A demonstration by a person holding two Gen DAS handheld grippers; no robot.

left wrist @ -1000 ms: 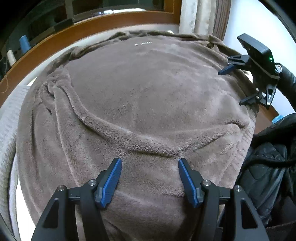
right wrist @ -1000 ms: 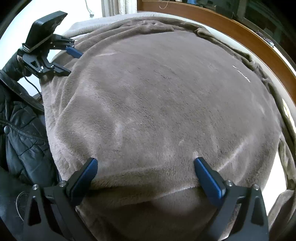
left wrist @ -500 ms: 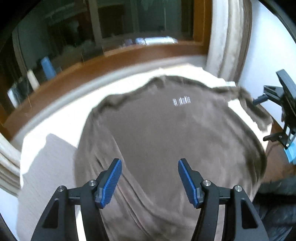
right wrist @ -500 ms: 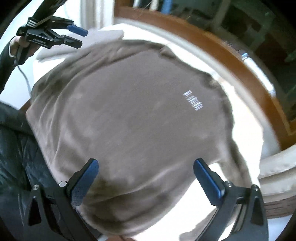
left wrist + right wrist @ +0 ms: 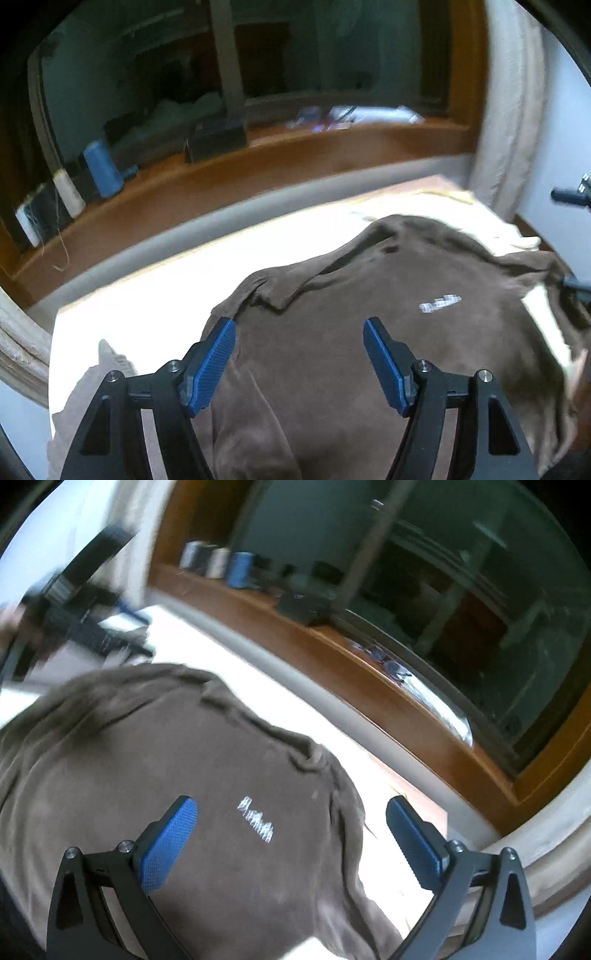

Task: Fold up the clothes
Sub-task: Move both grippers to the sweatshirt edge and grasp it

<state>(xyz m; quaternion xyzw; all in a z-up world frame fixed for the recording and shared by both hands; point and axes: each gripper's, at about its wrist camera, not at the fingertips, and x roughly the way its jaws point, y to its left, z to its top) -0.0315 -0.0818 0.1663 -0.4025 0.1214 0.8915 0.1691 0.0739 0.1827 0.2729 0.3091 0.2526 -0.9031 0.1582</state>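
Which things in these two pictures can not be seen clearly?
- White print on the brown garment: left wrist view, motion blur, unreadable.
- Garment's near hem: both views, cut off by the bottom edge.
- Left gripper: right wrist view, smeared by blur.

From my left hand-held gripper I look down on a brown fleece top spread over a white-covered surface. My blue pads stand apart, nothing pinched between them, and they have just been opening wider. A small white print shows on the fabric. Beyond runs a wooden sill with thread spools; a cream curtain hangs at right.
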